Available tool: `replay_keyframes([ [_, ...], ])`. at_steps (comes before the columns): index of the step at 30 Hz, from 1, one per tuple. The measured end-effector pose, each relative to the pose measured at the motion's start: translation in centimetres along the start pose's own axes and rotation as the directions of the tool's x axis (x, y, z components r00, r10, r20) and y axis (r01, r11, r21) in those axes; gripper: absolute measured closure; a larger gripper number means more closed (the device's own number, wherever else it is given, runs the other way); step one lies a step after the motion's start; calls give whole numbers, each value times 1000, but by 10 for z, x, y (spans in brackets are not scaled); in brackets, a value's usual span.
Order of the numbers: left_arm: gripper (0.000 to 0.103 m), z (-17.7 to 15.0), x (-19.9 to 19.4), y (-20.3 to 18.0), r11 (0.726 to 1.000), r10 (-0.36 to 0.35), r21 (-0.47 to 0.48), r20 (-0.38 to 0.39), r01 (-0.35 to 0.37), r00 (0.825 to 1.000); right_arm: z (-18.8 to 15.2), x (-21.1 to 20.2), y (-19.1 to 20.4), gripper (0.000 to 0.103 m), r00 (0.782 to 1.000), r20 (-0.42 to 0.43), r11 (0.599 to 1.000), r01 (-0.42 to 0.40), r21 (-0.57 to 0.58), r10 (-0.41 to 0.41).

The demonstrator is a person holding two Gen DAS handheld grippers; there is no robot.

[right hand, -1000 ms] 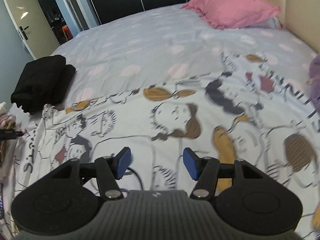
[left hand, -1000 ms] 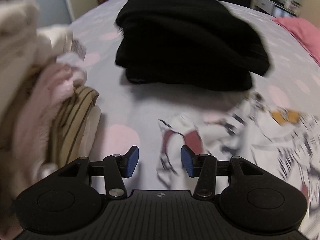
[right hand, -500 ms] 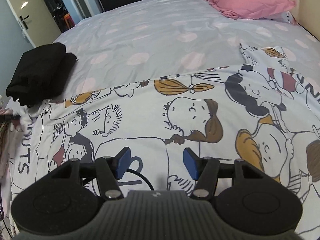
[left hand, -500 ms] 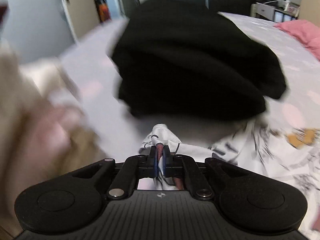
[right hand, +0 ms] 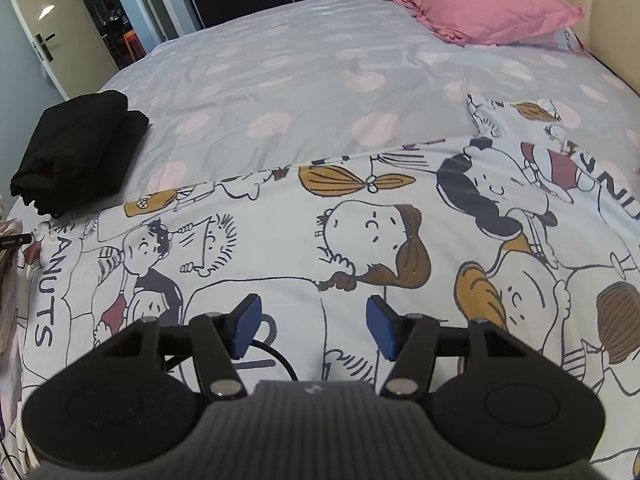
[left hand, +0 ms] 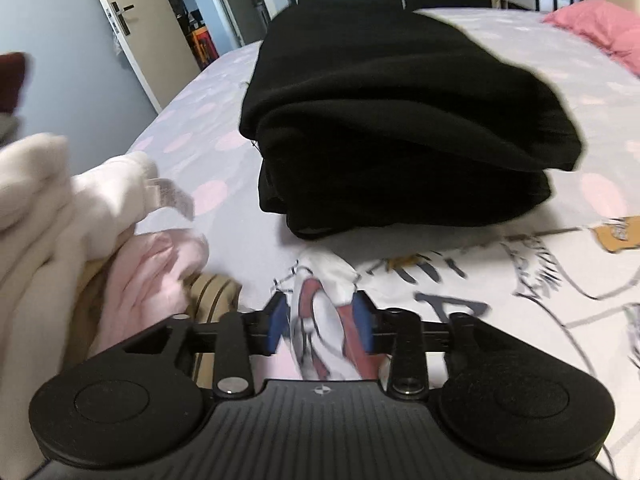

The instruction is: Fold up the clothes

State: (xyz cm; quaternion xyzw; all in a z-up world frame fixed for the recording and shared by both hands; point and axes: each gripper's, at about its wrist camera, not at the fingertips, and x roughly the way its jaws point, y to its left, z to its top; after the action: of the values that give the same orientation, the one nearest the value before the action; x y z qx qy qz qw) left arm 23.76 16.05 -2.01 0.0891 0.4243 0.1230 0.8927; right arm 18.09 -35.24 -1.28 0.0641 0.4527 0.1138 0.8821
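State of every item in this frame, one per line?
Cartoon sheet: spread flat on the bed, one corner bunched up.
Black garment: folded.
Left gripper: jaws just opened, sheet corner between the fingers.
Right gripper: open, empty.
Clothes pile: unfolded heap.
Pillow: lying at the bed's head.

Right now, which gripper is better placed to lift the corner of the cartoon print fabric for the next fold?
Left. The left gripper has just been opening, but a bunched corner of the cartoon print fabric still sits between its pads. The right gripper hangs open over flat fabric, no edge nearby.
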Motion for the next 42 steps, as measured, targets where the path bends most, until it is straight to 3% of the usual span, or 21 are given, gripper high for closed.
replay_keyframes([
  [4, 62, -23, -42, -2, 996, -78, 33, 11, 78, 997, 0, -10, 9, 41, 1000, 24, 999, -13, -31, 13],
  [9, 58, -68, -96, -6, 974, -195, 106, -52, 200, 979, -3, -28, 18, 41, 997, 65, 997, -26, -67, 30],
  [13, 57, -112, -132, -7, 950, -263, 136, -134, 280, 956, -9, -39, 20, 41, 995, 85, 997, -38, -68, 44],
  [17, 56, -163, -140, -3, 938, -297, 113, -235, 329, 926, -18, -46, 20, 40, 995, 92, 997, -41, -63, 47],
  [22, 51, -207, -147, -11, 926, -352, 39, -275, 376, 895, -28, -56, 18, 38, 993, 111, 998, -45, -34, 49],
  [26, 57, -220, -140, -20, 936, -332, 26, -260, 350, 907, -35, -58, 22, 37, 992, 110, 998, -60, -5, 60],
  [29, 101, -216, -148, -20, 931, -341, 50, -239, 362, 909, -39, -61, 28, 37, 990, 120, 997, -71, -3, 71],
  [33, 102, -214, -160, -11, 945, -312, 31, -219, 326, 924, -45, -62, 35, 37, 990, 118, 997, -82, -5, 82],
  [37, 102, -213, -170, 14, 973, -217, 15, -269, 229, 938, -48, -63, 33, 37, 991, 113, 997, -73, -2, 73],
  [42, 102, -216, -165, 48, 992, -120, -13, -341, 123, 932, -47, -61, 26, 37, 992, 111, 997, -66, 31, 62],
])
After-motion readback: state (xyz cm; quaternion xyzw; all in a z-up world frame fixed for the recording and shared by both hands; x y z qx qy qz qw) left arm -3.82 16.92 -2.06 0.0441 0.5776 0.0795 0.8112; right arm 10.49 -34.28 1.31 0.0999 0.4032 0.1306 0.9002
